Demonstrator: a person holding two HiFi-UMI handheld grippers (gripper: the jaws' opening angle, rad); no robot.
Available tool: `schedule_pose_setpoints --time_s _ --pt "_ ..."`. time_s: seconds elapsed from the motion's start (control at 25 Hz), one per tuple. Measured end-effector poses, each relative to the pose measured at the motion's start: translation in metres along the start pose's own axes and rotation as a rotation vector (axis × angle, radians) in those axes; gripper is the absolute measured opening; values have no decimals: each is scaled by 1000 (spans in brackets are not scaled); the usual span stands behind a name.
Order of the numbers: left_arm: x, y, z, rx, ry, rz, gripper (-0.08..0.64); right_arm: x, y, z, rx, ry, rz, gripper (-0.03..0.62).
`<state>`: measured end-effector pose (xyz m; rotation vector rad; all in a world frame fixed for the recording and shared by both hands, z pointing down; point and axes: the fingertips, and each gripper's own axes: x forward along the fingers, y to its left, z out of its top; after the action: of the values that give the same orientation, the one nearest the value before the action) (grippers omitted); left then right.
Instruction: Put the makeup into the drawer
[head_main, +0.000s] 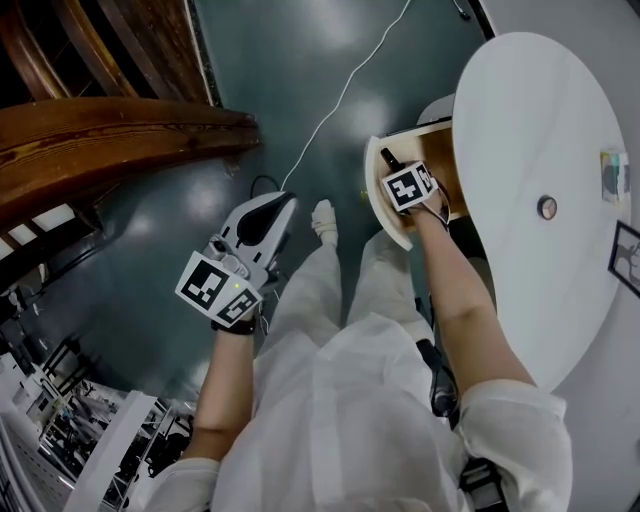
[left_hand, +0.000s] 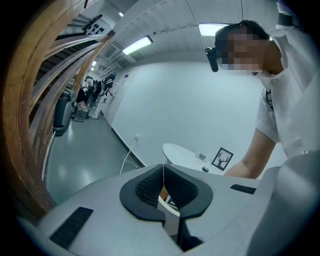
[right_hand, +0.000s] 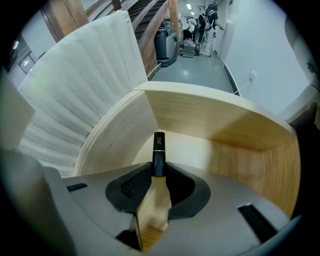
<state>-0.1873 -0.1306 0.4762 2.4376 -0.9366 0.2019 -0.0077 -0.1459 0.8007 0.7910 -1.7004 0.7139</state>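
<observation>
One item in play: your right gripper (right_hand: 159, 176) is clamped on the makeup tube (right_hand: 158, 150), black end sticking out past the jaws. The tube's long axis runs along the jaws, aimed steeply down into the open drawer (right_hand: 235, 130) directly beneath. Your left gripper (left_hand: 163, 175) is closed, empty, well off to the side over the floor (head_main: 300, 80). The right hand looks set to finish this.

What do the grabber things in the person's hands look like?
The left gripper and the right gripper look alike. Each has a smooth, light grey body with black ribbed pads around the jaws. Each also carries a white cube printed with black square markers. The person wears a white top with short sleeves.
</observation>
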Motion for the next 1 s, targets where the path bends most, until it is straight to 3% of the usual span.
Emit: schedule_pose_setpoints --time_s 0.16,0.52,1.0 --pt "3 0 -2 -5 -1 5 15 3 1 -11 -7 45 -4 86" --pt "8 -4 4 -11 -9 1 15 -6 2 -10 3 39 15 86" --pt "16 -23 26 -5 -50 -42 15 -75 15 12 28 -89 -29 86"
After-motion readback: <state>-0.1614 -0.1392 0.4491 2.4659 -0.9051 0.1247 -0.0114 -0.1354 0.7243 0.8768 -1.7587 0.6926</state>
